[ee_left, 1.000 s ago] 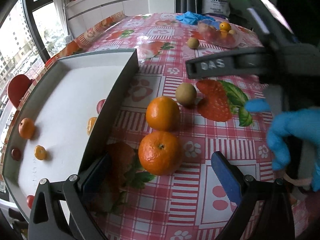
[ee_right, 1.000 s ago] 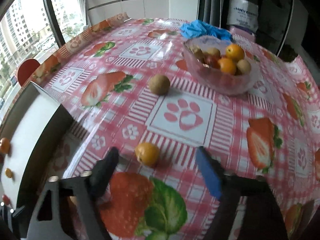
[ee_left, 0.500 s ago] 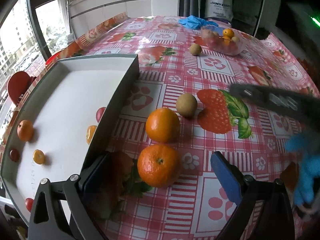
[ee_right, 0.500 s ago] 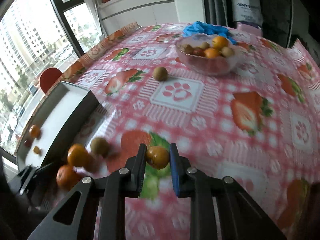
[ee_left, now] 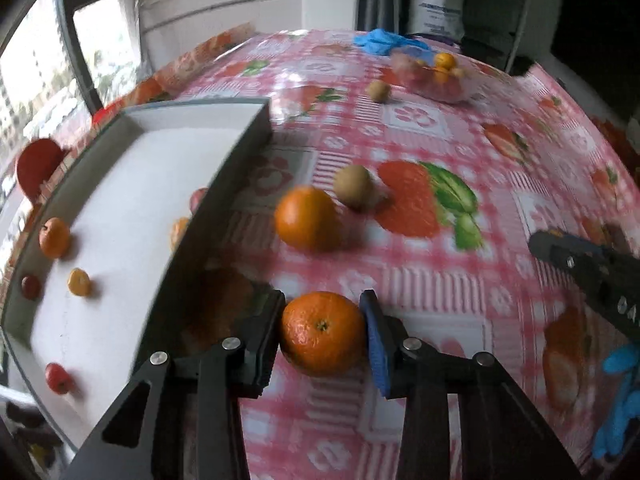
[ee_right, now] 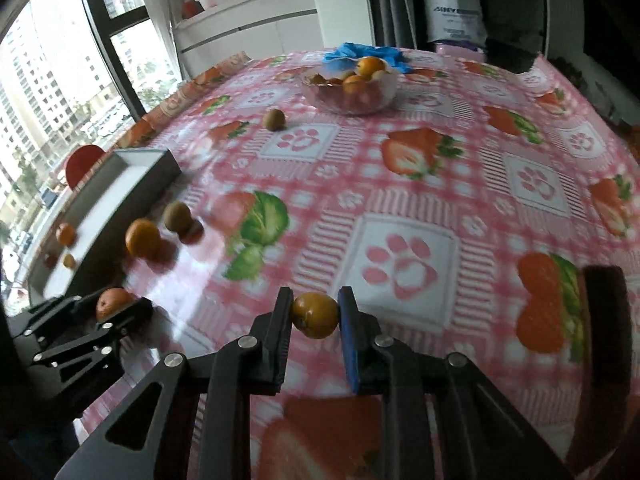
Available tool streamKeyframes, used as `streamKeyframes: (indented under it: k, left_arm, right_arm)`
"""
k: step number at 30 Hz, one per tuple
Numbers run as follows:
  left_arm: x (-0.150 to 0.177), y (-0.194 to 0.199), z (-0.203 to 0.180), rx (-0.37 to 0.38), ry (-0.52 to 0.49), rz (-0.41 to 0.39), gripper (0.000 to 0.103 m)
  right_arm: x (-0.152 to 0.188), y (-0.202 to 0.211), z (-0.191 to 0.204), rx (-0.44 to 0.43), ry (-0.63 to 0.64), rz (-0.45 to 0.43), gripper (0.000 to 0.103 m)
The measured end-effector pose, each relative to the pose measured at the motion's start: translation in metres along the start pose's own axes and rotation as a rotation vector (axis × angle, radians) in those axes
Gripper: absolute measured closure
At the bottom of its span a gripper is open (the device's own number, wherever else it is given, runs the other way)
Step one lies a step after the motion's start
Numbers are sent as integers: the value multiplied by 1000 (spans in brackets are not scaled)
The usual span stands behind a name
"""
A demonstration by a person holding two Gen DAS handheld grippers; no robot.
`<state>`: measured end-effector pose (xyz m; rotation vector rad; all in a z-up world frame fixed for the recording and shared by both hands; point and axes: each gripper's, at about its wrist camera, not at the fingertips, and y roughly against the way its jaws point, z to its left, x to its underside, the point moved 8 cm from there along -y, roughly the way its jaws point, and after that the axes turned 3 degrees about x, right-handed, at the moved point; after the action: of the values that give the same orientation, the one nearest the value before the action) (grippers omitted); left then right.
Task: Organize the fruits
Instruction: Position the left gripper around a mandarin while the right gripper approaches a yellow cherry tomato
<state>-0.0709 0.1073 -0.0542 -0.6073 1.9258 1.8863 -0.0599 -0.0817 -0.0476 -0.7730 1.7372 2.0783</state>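
My left gripper point(ee_left: 322, 322) is shut on a large orange point(ee_left: 322, 332), next to the grey tray point(ee_left: 224, 184). The tray's white floor holds several small fruits, such as a small orange one point(ee_left: 54, 237). A second orange point(ee_left: 306, 218) and a brown kiwi point(ee_left: 354, 186) lie on the tablecloth beside the tray. My right gripper point(ee_right: 314, 314) is shut on a small orange-yellow fruit point(ee_right: 314, 315) above the cloth. The left gripper and its orange also show in the right wrist view point(ee_right: 114, 304).
A clear bowl point(ee_right: 352, 94) of mixed fruit stands at the far side, with a lone kiwi point(ee_right: 274, 119) near it and blue gloves point(ee_right: 352, 50) behind. The right gripper's arm point(ee_left: 588, 272) shows at the right edge. A red chair back point(ee_left: 38, 162) stands beyond the tray.
My left gripper has closed on the nearest orange. My right gripper, which closed on the small fruit half a second ago, has carried it back and to the right, away from the tray.
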Motion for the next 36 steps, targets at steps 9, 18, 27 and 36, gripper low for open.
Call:
streamKeyframes:
  k: [9, 18, 27, 36]
  left_arm:
    - [6, 7, -8, -72, -63, -109, 56]
    - [4, 0, 11, -51, 38, -122, 17]
    - [6, -4, 8, -16, 44, -110, 10]
    - [7, -4, 10, -16, 56, -114, 10]
  right_arm:
    - [14, 1, 1, 16, 2, -13, 72]
    - [16, -2, 25, 170, 142, -22, 31]
    - [15, -10, 23, 136, 109, 2, 18]
    - [16, -13, 23, 116, 100, 3, 12]
